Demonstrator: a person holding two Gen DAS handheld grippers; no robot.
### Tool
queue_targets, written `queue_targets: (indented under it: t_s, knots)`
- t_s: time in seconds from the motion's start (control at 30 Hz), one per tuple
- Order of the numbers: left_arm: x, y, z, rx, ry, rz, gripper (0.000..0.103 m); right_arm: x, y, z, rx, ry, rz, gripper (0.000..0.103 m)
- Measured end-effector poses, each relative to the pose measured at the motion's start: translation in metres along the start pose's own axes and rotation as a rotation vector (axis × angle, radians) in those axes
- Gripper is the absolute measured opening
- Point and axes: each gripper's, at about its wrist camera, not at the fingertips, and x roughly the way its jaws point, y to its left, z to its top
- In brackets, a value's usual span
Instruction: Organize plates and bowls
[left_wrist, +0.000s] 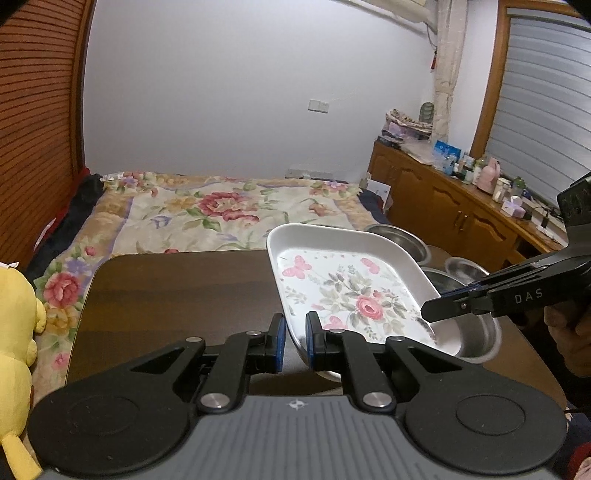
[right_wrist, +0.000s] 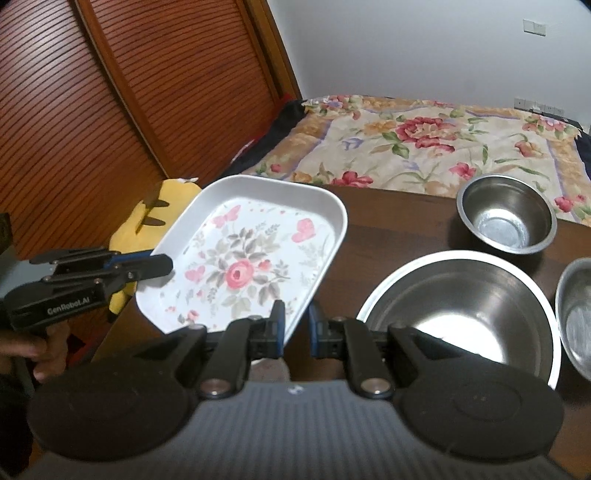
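Two tools pinch floral tray (right_wrist: 255, 254) rims: left tool (right_wrist: 168, 264), right tool (right_wrist: 295, 321). Rigid, light, likely slippery; grip rims.

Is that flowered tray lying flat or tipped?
Tipped. The flowered tray is held off the table, far end raised, both grippers at its near rim.
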Motion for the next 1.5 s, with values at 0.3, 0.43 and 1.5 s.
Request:
queue_targets:
  t_s: [0.3, 0.43, 1.5]
  knots:
    - [-0.028, -0.012, -0.023, -0.003, -0.004, 0.009, 0.013, -0.015, 0.011, -0.027, 0.0, -0.025, 0.026, 0.015]
    - [-0.036, -0.017, -0.035, -0.008, -0.008, 0.013, 0.014, -0.011, 0.011, -0.044, 0.008, -0.024, 0.035, 0.015]
    - [-0.04, -0.016, -0.109, -0.07, 0.049, 0.061, 0.014, -0.007, 0.027, -0.115, 0.051, -0.156, 0.028, 0.015]
